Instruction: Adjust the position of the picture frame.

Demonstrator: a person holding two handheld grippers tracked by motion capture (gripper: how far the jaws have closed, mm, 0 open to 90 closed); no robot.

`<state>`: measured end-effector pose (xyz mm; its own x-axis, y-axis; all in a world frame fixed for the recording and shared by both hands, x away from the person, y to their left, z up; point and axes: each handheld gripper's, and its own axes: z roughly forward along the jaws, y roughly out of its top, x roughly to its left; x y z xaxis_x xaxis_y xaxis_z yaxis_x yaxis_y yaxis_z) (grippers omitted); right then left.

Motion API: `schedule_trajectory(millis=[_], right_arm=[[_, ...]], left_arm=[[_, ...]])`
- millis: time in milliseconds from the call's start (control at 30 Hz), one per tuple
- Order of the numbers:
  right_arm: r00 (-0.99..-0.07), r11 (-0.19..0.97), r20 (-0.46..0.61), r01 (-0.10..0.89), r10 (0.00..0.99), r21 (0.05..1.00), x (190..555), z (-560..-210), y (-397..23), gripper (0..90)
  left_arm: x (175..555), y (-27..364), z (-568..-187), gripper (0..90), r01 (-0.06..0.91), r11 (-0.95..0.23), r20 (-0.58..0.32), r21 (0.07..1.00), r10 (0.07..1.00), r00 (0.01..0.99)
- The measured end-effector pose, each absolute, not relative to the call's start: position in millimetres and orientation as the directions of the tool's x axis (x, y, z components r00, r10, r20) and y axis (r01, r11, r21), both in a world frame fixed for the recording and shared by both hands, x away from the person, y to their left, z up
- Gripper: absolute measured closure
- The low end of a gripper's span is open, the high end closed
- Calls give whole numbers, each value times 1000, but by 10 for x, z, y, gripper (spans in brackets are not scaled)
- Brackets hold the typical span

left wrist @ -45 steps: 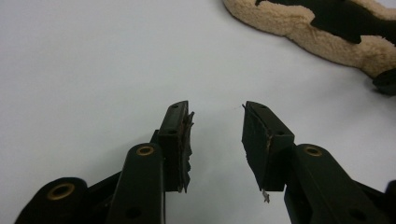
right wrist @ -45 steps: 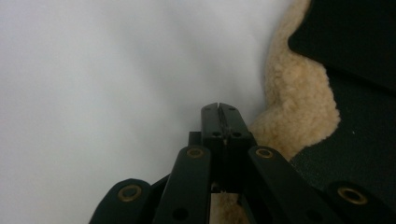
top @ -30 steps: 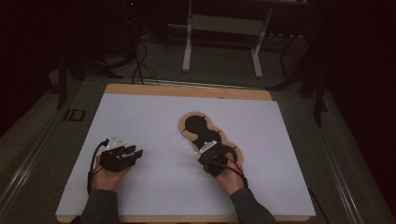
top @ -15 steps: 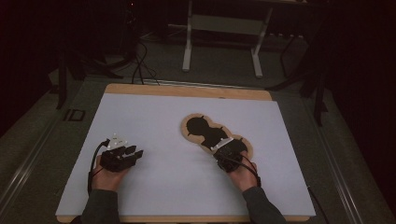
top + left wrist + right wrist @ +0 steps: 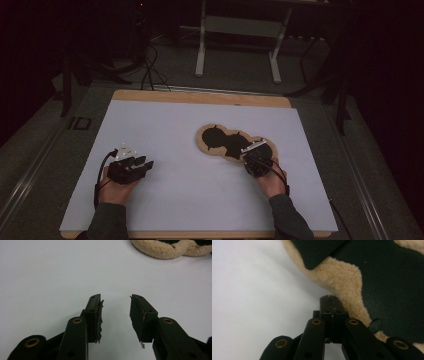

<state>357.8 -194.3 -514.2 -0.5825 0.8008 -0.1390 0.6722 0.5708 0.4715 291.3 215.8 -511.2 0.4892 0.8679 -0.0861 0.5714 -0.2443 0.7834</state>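
Note:
A flat two-lobed piece (image 5: 226,141) lies on the white table right of centre, with a black top and a tan fleece rim. My right gripper (image 5: 252,156) sits at the near edge of its right lobe. In the right gripper view the jaws (image 5: 329,299) are shut together, tips against the fleece rim (image 5: 337,277), and I see nothing pinched between them. My left gripper (image 5: 148,163) rests on the table at the left, pointing right, well apart from the piece. In the left gripper view it stands open (image 5: 115,302) with bare table between the worn pads, and the fleece rim (image 5: 160,248) lies far ahead.
The white sheet (image 5: 190,205) covers a wooden tabletop whose far edge (image 5: 200,97) shows. Behind the table stand a metal desk frame (image 5: 202,45) and floor cables (image 5: 150,70) in the dark. A rail (image 5: 30,170) runs along the left side.
My right hand and its shut gripper have slid to the right along the near edge of the fleece piece. The left gripper has stayed where it was.

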Motion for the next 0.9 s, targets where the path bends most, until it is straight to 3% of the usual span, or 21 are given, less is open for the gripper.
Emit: schedule_trajectory(millis=[433, 600, 900], right_arm=[[-456, 459, -141, 724, 878, 516, 3754, -5167, -2156, 900], [-445, 453, -145, 732, 884, 509, 3758, -5160, -2140, 900], [-419, 387, -91, 707, 904, 591, 3688, -5025, -2171, 855]], left_arm=[[2912, 2161, -5110, 612, 570, -243, -85, 785, 869, 488], [2913, 2159, -5111, 609, 570, -244, -84, 784, 869, 487], [2918, 2151, -5117, 606, 572, -246, -80, 783, 871, 484]])
